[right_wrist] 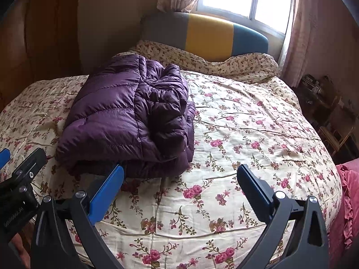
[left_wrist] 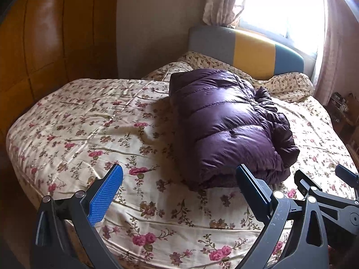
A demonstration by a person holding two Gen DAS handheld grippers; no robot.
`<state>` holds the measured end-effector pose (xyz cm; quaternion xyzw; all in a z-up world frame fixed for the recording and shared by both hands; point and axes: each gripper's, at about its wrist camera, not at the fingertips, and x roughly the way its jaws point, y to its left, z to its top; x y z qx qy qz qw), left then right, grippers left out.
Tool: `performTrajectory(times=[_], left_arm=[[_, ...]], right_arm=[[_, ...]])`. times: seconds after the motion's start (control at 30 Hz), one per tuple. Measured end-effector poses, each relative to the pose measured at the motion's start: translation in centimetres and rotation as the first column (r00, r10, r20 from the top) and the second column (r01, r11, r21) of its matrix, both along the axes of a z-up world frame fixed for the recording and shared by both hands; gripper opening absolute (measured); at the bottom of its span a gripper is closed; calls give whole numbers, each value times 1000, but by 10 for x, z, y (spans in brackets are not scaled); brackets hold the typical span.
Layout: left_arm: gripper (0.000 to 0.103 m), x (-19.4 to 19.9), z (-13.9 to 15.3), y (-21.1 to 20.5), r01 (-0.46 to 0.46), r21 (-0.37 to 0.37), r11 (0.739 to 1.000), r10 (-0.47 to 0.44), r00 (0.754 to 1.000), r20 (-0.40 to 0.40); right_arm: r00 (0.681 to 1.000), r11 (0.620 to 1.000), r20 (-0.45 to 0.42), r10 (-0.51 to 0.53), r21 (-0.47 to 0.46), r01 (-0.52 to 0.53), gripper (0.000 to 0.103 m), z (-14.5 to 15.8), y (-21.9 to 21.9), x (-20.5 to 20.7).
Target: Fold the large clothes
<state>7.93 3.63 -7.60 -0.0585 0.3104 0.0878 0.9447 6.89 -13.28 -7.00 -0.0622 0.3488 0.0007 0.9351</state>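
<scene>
Purple quilted down jacket (left_wrist: 226, 123), folded into a bundle, lies lengthwise toward the headboard, ahead-right of the wide-open left gripper (left_wrist: 179, 186) and ahead-left of the equally open right gripper (right_wrist: 180, 186).

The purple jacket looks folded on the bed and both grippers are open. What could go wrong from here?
1. The jacket is puffy and glossy, and its top layers bulge loosely, so it may spring open again.
2. The left gripper and right gripper hang close to its near edge; a careless move might nudge the fold apart on the bed.
</scene>
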Motion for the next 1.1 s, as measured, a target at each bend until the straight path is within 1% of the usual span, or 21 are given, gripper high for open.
performTrajectory(times=[0.27,0.37,0.47,0.53,0.77,1.1], left_arm=[[99,0,-3,-2,6,13,1000,-6,1000,-6],[99,0,-4,-3,9,10,1000,-8,1000,-10],[99,0,-4,-4,7,20,1000,-6,1000,-12],[99,1,-4,-3,6,17,1000,-5,1000,-15],[99,1,-5,-4,8,20,1000,-7,1000,-18],[99,2,-6,-6,16,21,1000,-16,1000,-18]], right_arm=[[1000,1000,2,0,3,0,100,-1,-2,-2],[1000,1000,5,-4,-12,4,100,-1,-1,-2],[1000,999,8,-6,-49,7,100,-3,1,-3],[1000,999,4,-5,-36,5,100,-3,0,-3],[1000,998,4,2,-66,-2,100,-5,3,-3],[1000,998,10,6,-69,-6,100,-4,4,-4]])
